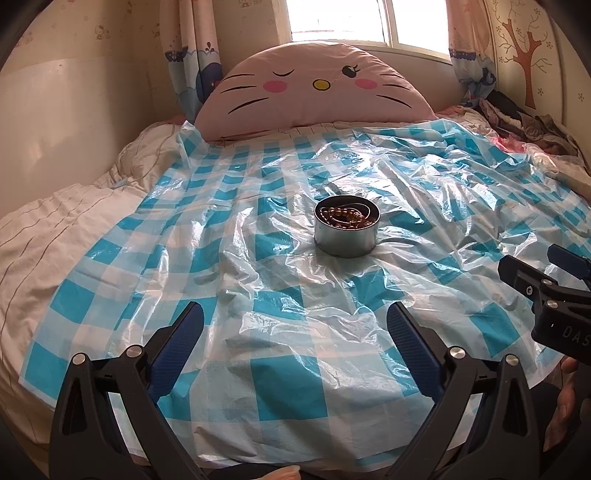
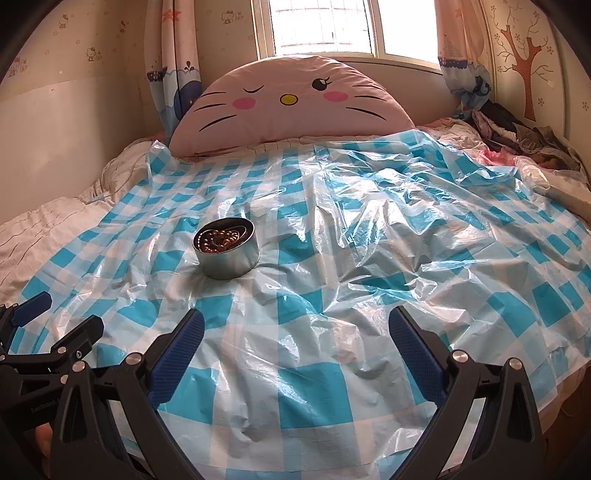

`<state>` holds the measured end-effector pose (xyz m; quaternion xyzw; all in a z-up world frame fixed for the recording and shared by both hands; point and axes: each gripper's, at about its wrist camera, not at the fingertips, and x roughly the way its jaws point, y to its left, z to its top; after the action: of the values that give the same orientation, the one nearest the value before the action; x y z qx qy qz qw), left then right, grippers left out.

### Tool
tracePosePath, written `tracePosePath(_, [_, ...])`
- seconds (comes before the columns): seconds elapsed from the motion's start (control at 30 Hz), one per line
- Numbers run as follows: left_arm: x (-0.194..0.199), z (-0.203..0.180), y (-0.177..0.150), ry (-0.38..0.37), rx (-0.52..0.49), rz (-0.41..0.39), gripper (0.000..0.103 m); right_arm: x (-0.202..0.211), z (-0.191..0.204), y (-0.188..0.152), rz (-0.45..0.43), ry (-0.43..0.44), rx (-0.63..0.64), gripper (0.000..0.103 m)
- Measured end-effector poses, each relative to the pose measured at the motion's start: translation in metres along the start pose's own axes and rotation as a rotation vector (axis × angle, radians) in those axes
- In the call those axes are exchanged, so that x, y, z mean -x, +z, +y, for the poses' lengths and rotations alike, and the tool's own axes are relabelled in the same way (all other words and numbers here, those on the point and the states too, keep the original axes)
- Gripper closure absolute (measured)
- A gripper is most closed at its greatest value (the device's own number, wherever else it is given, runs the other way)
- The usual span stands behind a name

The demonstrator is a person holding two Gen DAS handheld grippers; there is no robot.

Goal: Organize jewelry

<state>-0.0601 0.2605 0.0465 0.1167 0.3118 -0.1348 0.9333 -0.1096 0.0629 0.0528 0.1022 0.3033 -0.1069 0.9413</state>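
A: Where was the jewelry?

B: In the tin (image 1: 346, 226), a round metal one standing upright on the blue-checked plastic sheet (image 1: 280, 369) spread over the bed. Brown beads (image 1: 345, 216) lay coiled inside it, below the rim. From the right wrist view the tin (image 2: 227, 248) sat left of centre, beads (image 2: 221, 238) showing in it.

A: And the grippers?

B: The left gripper (image 1: 295, 339) hung over the near part of the sheet, well short of the tin, its jaws wide apart and nothing between them. The right gripper (image 2: 295, 345) was the same: jaws spread, holding nothing, the tin well ahead and to its left.

A: Could each see the other?

B: Yes. The right one (image 1: 532, 271) showed at the right edge of the left view, jaws parted. The left one (image 2: 61, 312) showed at the lower left of the right view, also parted.

A: What else?

B: A pink cat-face cushion (image 1: 314, 88) stood at the head of the bed under the window (image 1: 369, 22), with curtains (image 1: 192, 55) either side. Crumpled clothes (image 1: 524, 125) lay in the far right corner.
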Motion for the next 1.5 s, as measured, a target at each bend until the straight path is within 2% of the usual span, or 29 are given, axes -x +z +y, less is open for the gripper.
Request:
tracePosePath(0.93, [-0.003, 0.007, -0.002, -0.035, 0.069, 0.009, 0.008, -0.004, 0.003, -0.002, 0.009, -0.017, 0.015, 0.007])
tracePosePath(1.1, [-0.004, 0.011, -0.001, -0.063, 0.083, 0.021, 0.008, -0.004, 0.003, -0.002, 0.008, -0.015, 0.013, 0.007])
tracePosePath(1.5, [-0.006, 0.017, 0.001, -0.042, 0.100, 0.034, 0.008, -0.003, 0.001, -0.001, 0.008, -0.014, 0.014, 0.007])
